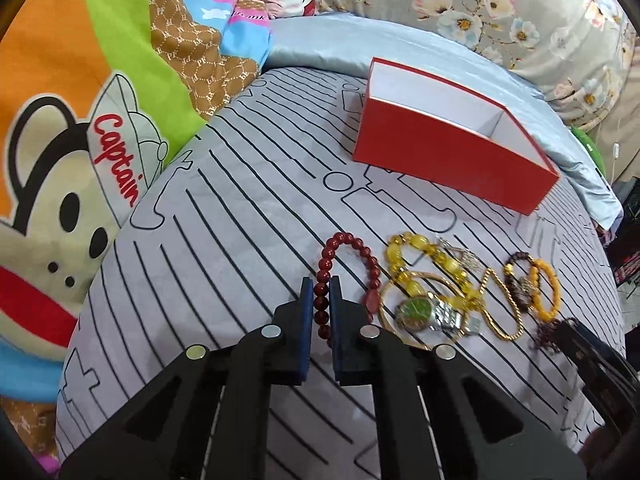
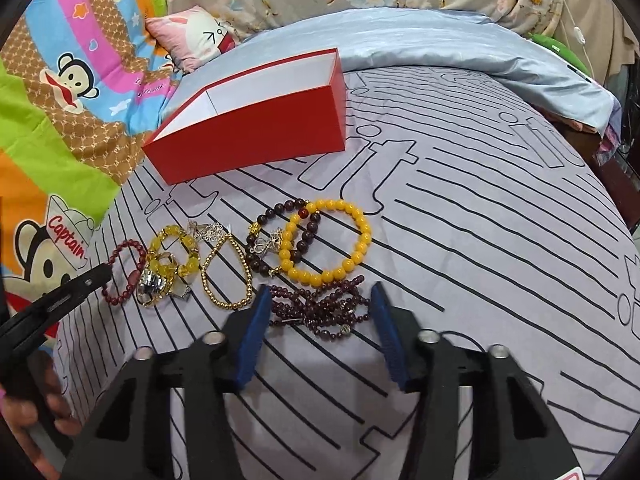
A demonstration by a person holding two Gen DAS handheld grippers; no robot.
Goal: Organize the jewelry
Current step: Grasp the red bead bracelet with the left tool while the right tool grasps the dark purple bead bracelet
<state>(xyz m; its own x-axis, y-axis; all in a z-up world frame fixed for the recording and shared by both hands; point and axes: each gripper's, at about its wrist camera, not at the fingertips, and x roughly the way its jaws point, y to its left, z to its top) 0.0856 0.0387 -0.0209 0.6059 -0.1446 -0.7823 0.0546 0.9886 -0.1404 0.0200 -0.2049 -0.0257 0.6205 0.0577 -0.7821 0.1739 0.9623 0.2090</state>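
Note:
Jewelry lies in a row on the grey striped bed cover. My left gripper is shut on the dark red bead bracelet, at the row's left end. To its right lie a yellow bead bracelet, a watch with a green face and a gold chain. My right gripper is open, its jaws either side of a tangled purple bead necklace. Beyond it lie an orange-yellow bead bracelet and a dark brown bead bracelet. The open red box stands behind, white inside.
Colourful cartoon bedding is bunched on the left. A light blue pillow and floral fabric lie behind the box. The bed drops off at the right edge. The left gripper's body shows at the right wrist view's left edge.

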